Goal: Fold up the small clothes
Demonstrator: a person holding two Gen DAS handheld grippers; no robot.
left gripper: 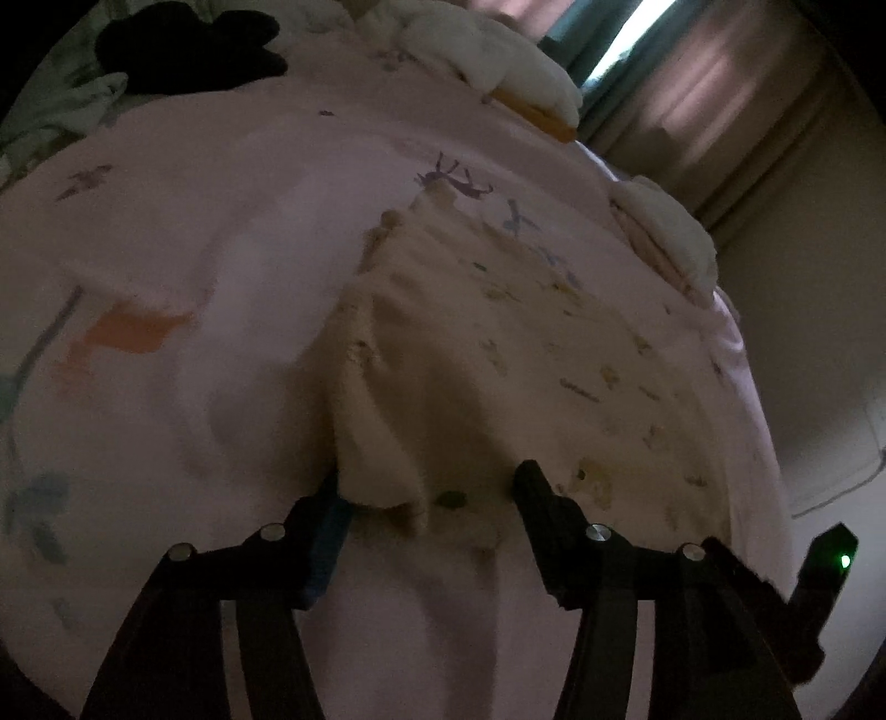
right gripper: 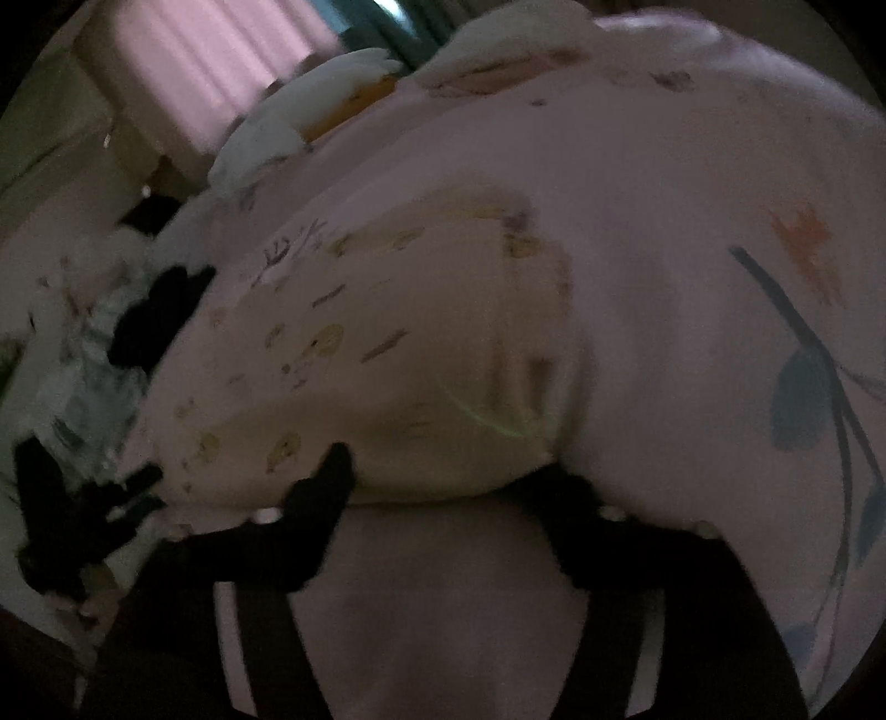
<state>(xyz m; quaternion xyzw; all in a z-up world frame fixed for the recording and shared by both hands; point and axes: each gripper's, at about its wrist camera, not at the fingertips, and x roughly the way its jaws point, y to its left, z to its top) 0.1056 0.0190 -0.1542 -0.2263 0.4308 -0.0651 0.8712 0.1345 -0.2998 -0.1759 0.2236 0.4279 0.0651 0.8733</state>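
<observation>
A small cream garment (left gripper: 498, 354) with little yellow prints lies on a pink bedsheet (left gripper: 221, 232). In the left wrist view my left gripper (left gripper: 432, 493) stands open, its fingers either side of the garment's near bunched edge, which sits between them. In the right wrist view the same garment (right gripper: 398, 354) fills the middle, blurred. My right gripper (right gripper: 448, 471) is open at the garment's near edge, with the cloth over the gap between its fingers. The right finger's tip is hidden under the cloth.
Folded white and yellow cloths (left gripper: 498, 61) lie at the bed's far edge, with another pile (left gripper: 670, 238) at the right. A black garment (left gripper: 194, 44) lies far left. Curtains (left gripper: 692, 99) and a wall stand beyond the bed. Dark items (right gripper: 160, 315) lie left in the right wrist view.
</observation>
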